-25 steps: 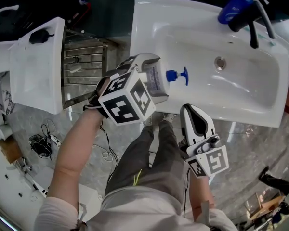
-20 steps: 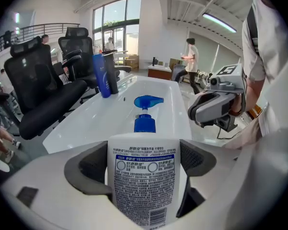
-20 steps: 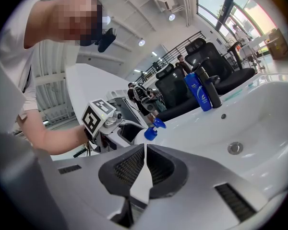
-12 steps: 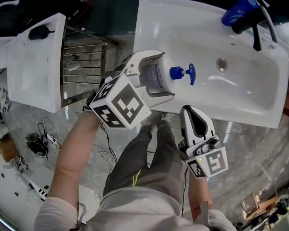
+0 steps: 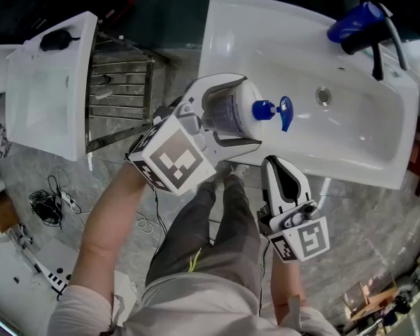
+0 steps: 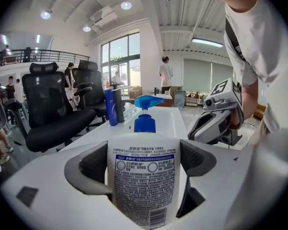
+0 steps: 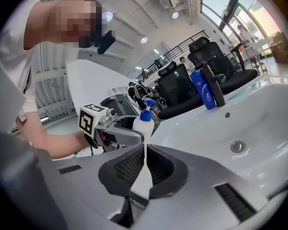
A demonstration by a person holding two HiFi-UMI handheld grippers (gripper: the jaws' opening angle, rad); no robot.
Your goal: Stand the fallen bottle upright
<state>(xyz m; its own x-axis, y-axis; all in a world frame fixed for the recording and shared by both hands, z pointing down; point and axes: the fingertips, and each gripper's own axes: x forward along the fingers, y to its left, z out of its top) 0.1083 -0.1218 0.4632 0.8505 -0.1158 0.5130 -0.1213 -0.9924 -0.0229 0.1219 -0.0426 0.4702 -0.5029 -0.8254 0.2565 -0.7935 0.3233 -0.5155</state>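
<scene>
A white pump bottle (image 5: 227,114) with a blue pump head (image 5: 271,110) is clamped between the jaws of my left gripper (image 5: 243,113), over the front left part of the white sink (image 5: 350,138). In the left gripper view the bottle (image 6: 144,176) stands pump-up, its printed label facing the camera, with the grey pads (image 6: 93,164) pressed on both sides. Whether its base touches the sink is hidden. My right gripper (image 5: 281,165) hangs lower, in front of the sink's near edge, with its jaws shut together (image 7: 145,169) on nothing. From there the bottle (image 7: 144,121) shows ahead.
At the sink's far right stand a blue bottle (image 5: 355,21) and a black faucet (image 5: 374,40). A drain (image 5: 323,95) sits in the basin. A second white sink (image 5: 49,96) and a metal rack (image 5: 122,93) are to the left. Cables lie on the floor (image 5: 45,205).
My left gripper has lifted the bottle up and to the right, further over the sink, and turned it. The right gripper has hardly moved.
</scene>
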